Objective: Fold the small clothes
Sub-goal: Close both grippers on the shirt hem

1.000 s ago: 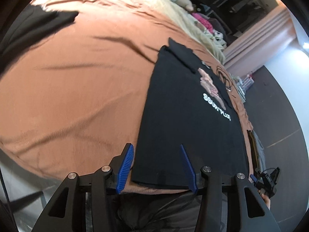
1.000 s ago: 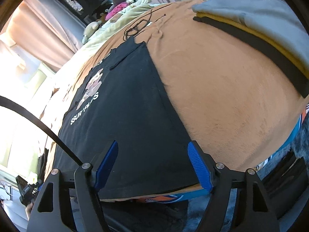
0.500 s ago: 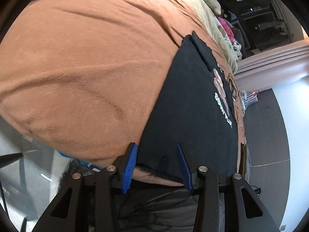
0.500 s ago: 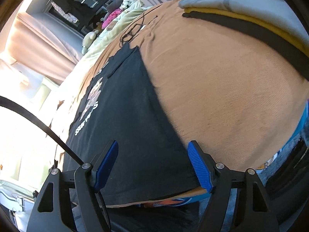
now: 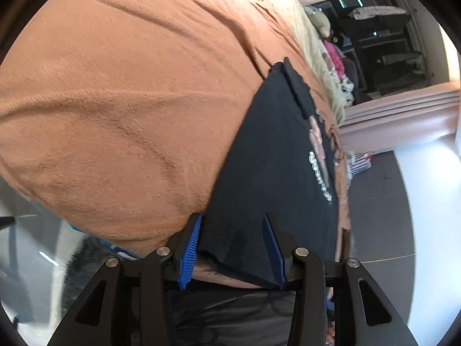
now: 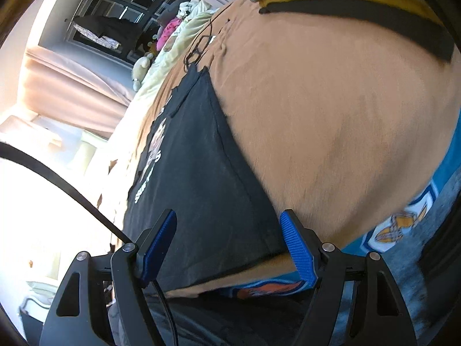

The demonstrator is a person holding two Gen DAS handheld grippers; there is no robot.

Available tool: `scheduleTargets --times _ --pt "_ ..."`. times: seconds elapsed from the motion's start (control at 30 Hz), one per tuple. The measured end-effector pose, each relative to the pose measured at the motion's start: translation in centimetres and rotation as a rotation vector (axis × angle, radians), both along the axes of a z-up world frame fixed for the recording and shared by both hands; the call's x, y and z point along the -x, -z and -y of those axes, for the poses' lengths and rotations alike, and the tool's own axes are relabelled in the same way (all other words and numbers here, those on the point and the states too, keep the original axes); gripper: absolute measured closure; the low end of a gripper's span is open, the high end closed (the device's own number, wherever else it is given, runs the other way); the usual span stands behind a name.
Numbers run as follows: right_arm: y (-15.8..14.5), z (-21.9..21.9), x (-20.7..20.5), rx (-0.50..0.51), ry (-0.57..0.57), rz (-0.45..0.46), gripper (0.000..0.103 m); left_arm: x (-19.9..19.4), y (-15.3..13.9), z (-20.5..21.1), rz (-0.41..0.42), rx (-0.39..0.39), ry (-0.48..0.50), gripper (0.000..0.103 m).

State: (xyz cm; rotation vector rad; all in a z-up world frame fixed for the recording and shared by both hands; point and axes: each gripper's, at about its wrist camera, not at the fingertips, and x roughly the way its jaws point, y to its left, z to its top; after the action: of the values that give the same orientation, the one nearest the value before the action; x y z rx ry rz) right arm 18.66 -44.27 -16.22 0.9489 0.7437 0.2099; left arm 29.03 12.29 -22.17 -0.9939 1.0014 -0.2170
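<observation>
On the brown blanket [image 5: 121,109] over the bed, we hold both grippers at the near hem of the flat black T-shirt [image 5: 276,167]. Our left gripper [image 5: 232,249] has just narrowed, pads apart around the corner; our right gripper [image 6: 230,243] gapes wide. Beyond lie folded clothes [image 6: 360,3].

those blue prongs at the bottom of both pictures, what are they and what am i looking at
They are the fingers of two hand-held gripping tools; a person carries one in each hand, and each has a wide-angle camera looking along its fingers. One picture comes from the left tool, the other from the right tool. Both look at a black t-shirt with a printed front, spread flat on a brown blanket. Each tool straddles a near corner of the shirt's bottom hem with its jaws apart. Nothing is held yet. Folded clothes lie farther back in the right view.
</observation>
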Motion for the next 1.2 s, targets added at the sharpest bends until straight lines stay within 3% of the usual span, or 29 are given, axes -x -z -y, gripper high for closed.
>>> scheduleTargets --times 0.17,0.37,0.6,0.73,0.8,0.9,0.97,1.03,1.2 --pt "1.5 -0.1 0.6 -0.069 -0.016 0.006 0.03 0.1 -0.1 1.0 0.009 0.022 0.032 0.059" --pt "2.1 0.2 0.3 -0.126 -0.002 0.049 0.032 -0.3 -0.1 0.8 0.022 0.045 0.006 0.059" --pt "2.1 -0.1 -1.8 -0.05 0.045 0.016 0.057 -1.7 -0.5 1.3 0.033 0.037 0.003 0.059" --pt "1.9 -0.4 -2.7 -0.04 0.076 0.004 0.06 -2.0 -0.1 1.6 0.008 0.011 -0.012 0.059" --pt "1.6 -0.9 -3.4 -0.024 0.091 -0.003 0.061 -2.1 0.1 1.9 -0.006 -0.006 -0.019 0.062" --pt "1.2 -1.7 -4.4 0.002 0.108 -0.02 0.071 -2.5 0.2 2.3 -0.018 -0.044 -0.015 0.075" --pt "0.9 -2.3 -4.6 0.012 0.116 -0.032 0.084 -2.6 0.3 2.2 -0.039 -0.066 -0.019 0.094" --pt "0.3 -3.0 -3.9 0.013 0.123 -0.04 0.102 -2.6 0.4 2.0 -0.044 -0.071 -0.023 0.098" --pt "-1.8 -3.2 -2.0 0.009 0.147 0.003 0.103 -2.1 -0.7 1.3 0.003 -0.07 -0.025 0.099"
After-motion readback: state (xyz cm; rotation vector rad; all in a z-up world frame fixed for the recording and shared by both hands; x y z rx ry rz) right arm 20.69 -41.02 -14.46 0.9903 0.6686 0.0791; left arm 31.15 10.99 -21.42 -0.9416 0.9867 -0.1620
